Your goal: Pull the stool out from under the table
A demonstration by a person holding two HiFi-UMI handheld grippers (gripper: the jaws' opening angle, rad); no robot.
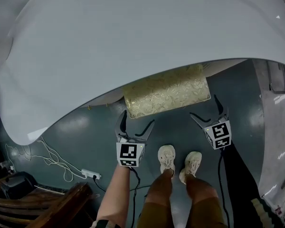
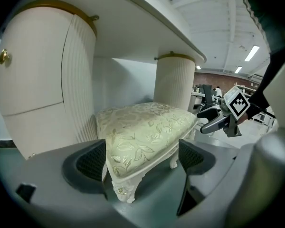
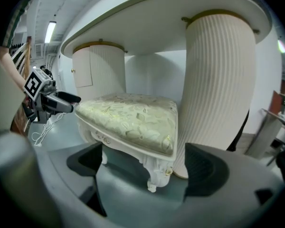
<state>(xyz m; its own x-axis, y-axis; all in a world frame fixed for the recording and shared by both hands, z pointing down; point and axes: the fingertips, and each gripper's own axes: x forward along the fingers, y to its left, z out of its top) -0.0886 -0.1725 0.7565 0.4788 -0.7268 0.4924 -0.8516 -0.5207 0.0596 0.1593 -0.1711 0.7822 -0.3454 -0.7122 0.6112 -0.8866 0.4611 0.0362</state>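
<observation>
Left claw (image 1: 138, 117) and right claw (image 1: 203, 106) both gape wide, empty, just short of the stool (image 1: 166, 96) tucked partly under the bench (image 1: 109, 42).

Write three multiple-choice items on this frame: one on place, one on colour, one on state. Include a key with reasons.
1. Where is the stool?
A) partly under the table
B) on top of it
C) behind the person

2. What colour is its cushion?
A) red
B) pale gold
C) black

3. How do the left gripper and right gripper stand?
A) both open, gripping nothing
B) left shut on a leg
C) both shut

Key:
1 A, the table covers the stool's far edge in the head view.
2 B, the fabric is pale gold with a leaf pattern.
3 A, each gripper view shows the jaws apart, short of the stool.
</observation>
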